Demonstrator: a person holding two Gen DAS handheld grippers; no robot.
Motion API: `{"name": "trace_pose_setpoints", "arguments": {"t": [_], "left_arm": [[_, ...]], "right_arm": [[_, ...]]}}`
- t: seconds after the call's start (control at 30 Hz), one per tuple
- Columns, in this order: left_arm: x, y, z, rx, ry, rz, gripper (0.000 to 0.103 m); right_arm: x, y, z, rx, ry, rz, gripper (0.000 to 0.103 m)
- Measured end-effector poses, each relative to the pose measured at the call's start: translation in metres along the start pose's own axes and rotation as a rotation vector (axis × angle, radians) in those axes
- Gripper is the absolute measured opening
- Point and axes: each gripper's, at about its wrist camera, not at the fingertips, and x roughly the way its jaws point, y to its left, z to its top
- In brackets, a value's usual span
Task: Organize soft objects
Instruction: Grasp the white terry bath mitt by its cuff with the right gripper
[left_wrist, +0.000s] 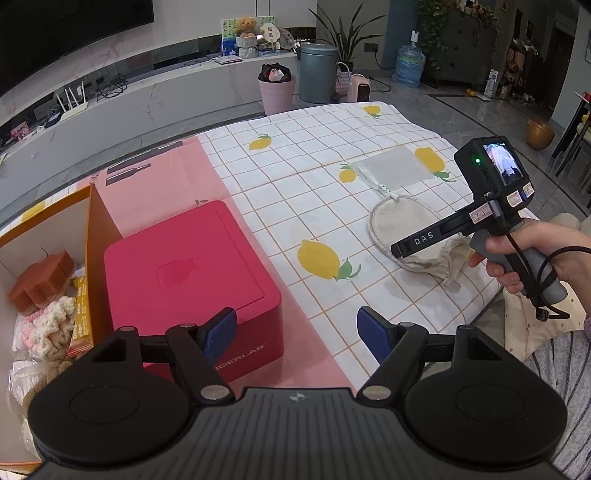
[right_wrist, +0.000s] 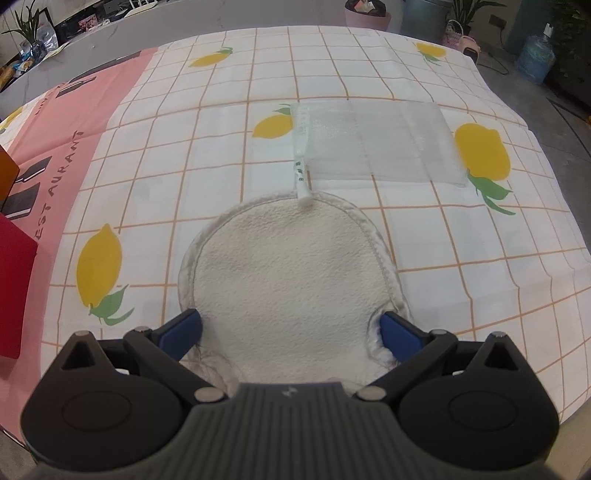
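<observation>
A cream round terry cloth (right_wrist: 288, 273) lies flat on the lemon-print tablecloth (right_wrist: 221, 155); it also shows in the left wrist view (left_wrist: 402, 221). My right gripper (right_wrist: 291, 328) is open, low over the cloth's near edge, with one blue fingertip (right_wrist: 184, 325) on each side of it. A clear mesh pouch (right_wrist: 376, 144) lies just beyond the cloth. My left gripper (left_wrist: 295, 332) is open and empty above the table's near edge. An orange-walled box (left_wrist: 55, 236) at the left holds a brown sponge (left_wrist: 40, 284) and knitted soft items (left_wrist: 48, 328).
A red lidded box (left_wrist: 192, 280) stands right of the open box, close to my left fingers. A pink printed mat (left_wrist: 155, 184) covers the table's left part. The person's hand (left_wrist: 528, 251) holds the right gripper at the right edge.
</observation>
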Motion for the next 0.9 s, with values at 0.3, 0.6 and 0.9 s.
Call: {"name": "trace_pose_setpoints", "arguments": {"t": [0.3,0.6,0.9], "left_arm": [[0.012,-0.026,0.013,0.001,-0.049,0.076,0.087],[0.031,-0.052,0.029,-0.007,-0.035,0.048,0.087],[0.041,-0.065,0.033,-0.016,-0.032,0.025,0.087]], "right_arm": [[-0.008,-0.004,-0.007,-0.037,-0.021,-0.001,0.088],[-0.022,-0.025,-0.018,-0.030,-0.092,0.003,0.036],[-0.028,-0.020,-0.025,-0.026,-0.111,0.054,0.097]]}}
